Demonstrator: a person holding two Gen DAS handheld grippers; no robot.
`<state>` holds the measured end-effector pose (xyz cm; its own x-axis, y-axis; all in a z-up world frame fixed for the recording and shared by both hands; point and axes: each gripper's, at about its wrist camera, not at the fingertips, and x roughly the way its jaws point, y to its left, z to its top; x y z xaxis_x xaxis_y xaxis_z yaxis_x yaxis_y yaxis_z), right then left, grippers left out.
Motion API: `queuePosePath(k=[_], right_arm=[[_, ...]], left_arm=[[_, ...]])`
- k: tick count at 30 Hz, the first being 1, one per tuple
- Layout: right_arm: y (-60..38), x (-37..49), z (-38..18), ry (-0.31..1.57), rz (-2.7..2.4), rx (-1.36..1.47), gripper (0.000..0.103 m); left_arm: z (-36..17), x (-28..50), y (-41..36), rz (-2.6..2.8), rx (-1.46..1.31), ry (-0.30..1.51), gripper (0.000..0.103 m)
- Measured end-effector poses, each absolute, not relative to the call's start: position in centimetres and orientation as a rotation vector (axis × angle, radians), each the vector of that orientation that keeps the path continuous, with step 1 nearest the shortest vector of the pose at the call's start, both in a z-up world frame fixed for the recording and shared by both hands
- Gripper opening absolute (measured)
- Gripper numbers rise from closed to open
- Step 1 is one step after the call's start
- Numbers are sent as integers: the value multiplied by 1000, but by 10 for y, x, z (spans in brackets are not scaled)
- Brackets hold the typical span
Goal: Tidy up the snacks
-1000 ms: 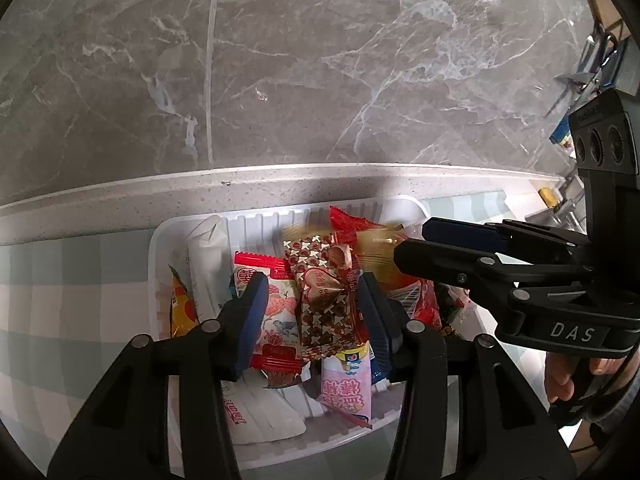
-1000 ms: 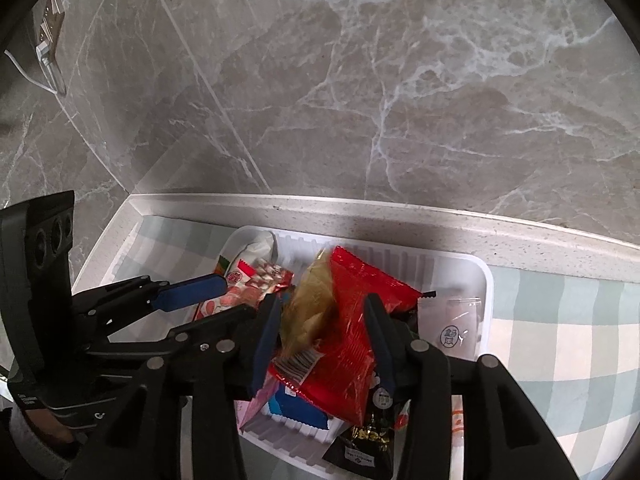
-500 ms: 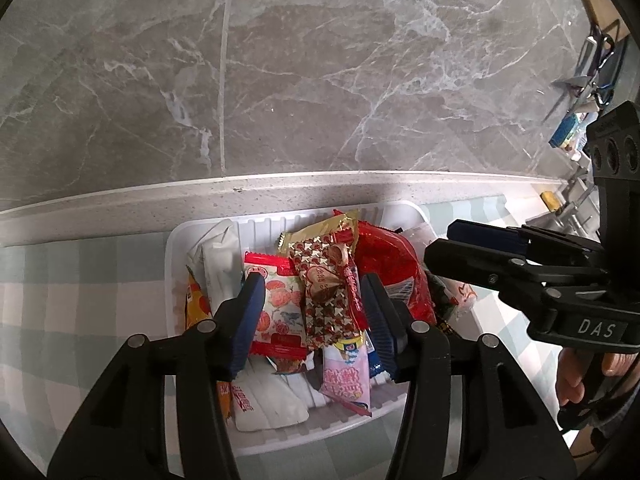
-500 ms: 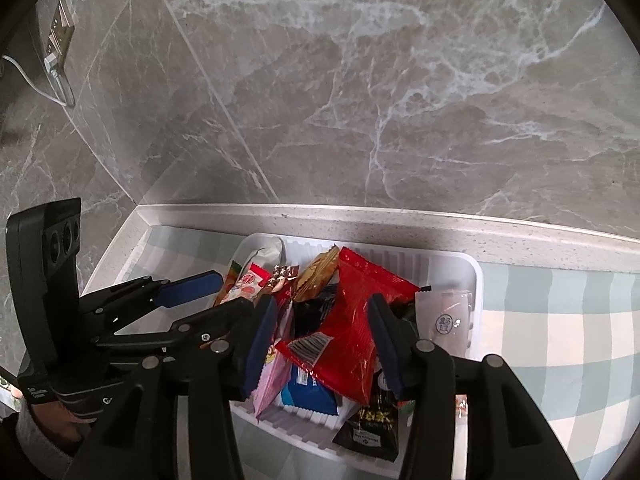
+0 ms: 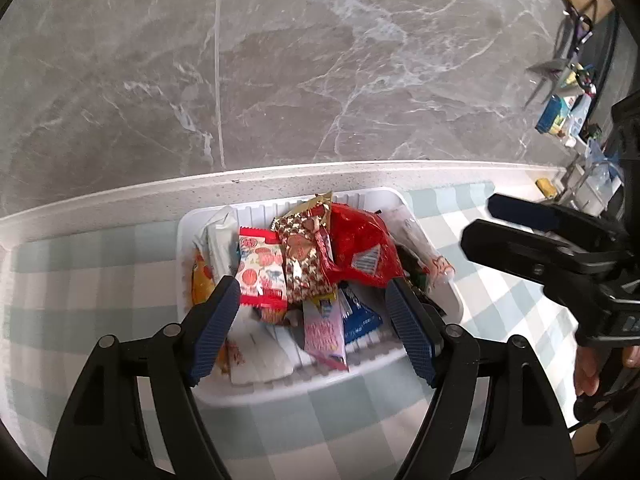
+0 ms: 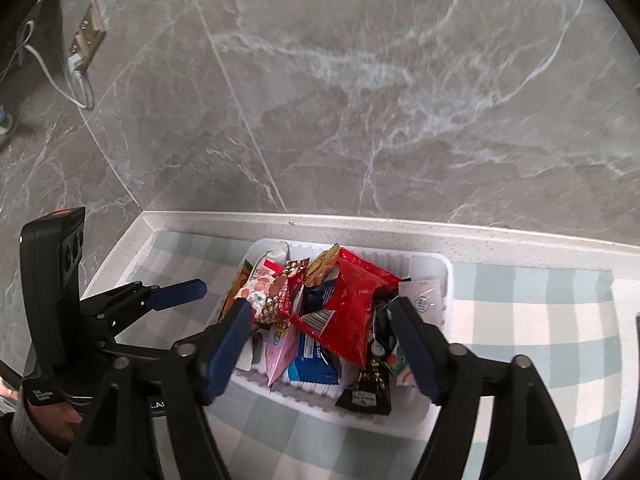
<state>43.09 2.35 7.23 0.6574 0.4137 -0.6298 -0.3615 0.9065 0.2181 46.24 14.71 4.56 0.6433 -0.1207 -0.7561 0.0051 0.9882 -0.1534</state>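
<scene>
Red packet [image 5: 362, 246] now free of both grippers

A white ribbed tray [image 5: 280, 384] is sitting on the checked cloth, crowded with snack packets. A crinkled red bag [image 5: 362, 248] is lying tilted on top of the heap, beside a brown-and-gold patterned packet [image 5: 304, 264] and a red-and-white packet [image 5: 262, 276]. A pink packet [image 5: 324, 330] and a blue packet [image 5: 358, 316] are leaning at the near edge, and a black sachet [image 6: 366, 390] is hanging over the near rim.
</scene>
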Motion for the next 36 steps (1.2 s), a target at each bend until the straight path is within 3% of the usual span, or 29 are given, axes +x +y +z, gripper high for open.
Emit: queuePosePath(k=[4,19,36], right_arm=[[16,405,83,684,401,62,93],[-25,306,96,621,310,116,96],[-31,240,95,600,274,122,96]], left_arm=[[63,440,137,-49,-91,845,87],[123,361,85,-35,74,740,87],[146,305,70,-48,109,694,87]])
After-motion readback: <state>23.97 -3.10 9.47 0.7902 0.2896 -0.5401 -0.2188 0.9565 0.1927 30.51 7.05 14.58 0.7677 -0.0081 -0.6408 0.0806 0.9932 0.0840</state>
